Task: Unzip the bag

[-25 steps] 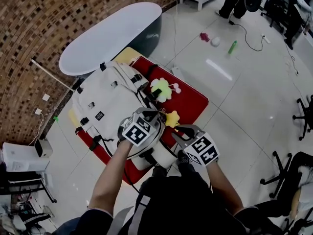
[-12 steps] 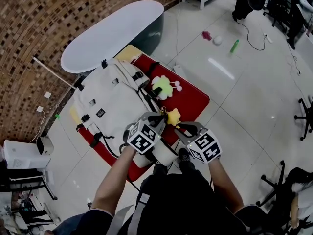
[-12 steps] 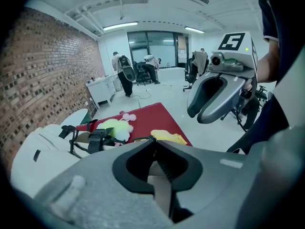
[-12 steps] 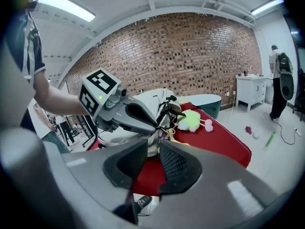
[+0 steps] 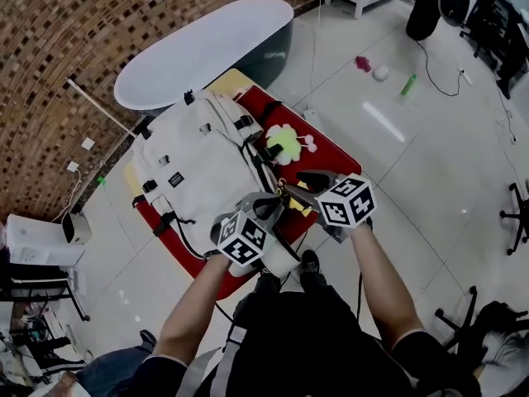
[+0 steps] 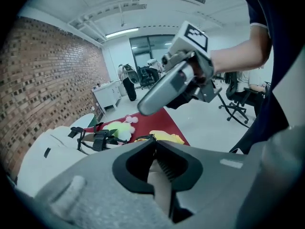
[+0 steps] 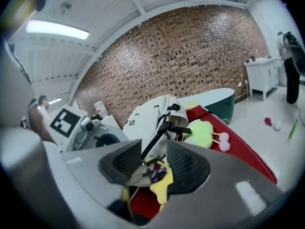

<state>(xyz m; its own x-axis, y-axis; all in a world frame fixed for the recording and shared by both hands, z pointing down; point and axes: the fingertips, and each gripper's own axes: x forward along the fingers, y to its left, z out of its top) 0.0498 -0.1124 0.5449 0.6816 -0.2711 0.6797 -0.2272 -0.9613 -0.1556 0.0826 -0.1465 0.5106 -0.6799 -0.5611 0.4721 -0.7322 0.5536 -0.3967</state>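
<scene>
1. Floor point(image 5: 430, 164): glossy white tile, fills right half of head view, ceiling lights reflected in it.
2. Brick wall point(image 5: 74, 31): red-brown, upper left of frame.
3. Tub point(image 5: 198, 48): white oval w/ dark side, top centre, against the wall.
4. Red mat point(image 5: 331, 160): flat on the tile, centre frame, just below the tub.
5. Bag point(image 5: 198, 164): cream backpack w/ black straps & buckles, lies flat on the mat's left part, centre-left of frame.
6. Left gripper point(image 6: 153, 144): lower centre in head view, at the bag's near end. Jaws pressed nearly together, pinching a fold of cream bag fabric.
7. Right gripper point(image 7: 159, 149): just right of the left one. Jaws apart & opening. A yellow charm point(image 7: 159, 178) and a thin black strap sit between them, pads not pressing.
8. Green plush point(image 5: 285, 141): on the mat, touching the bag's right edge.
9. Green bottle point(image 5: 407, 85): on the tile, upper right, well apart from the mat.
</scene>
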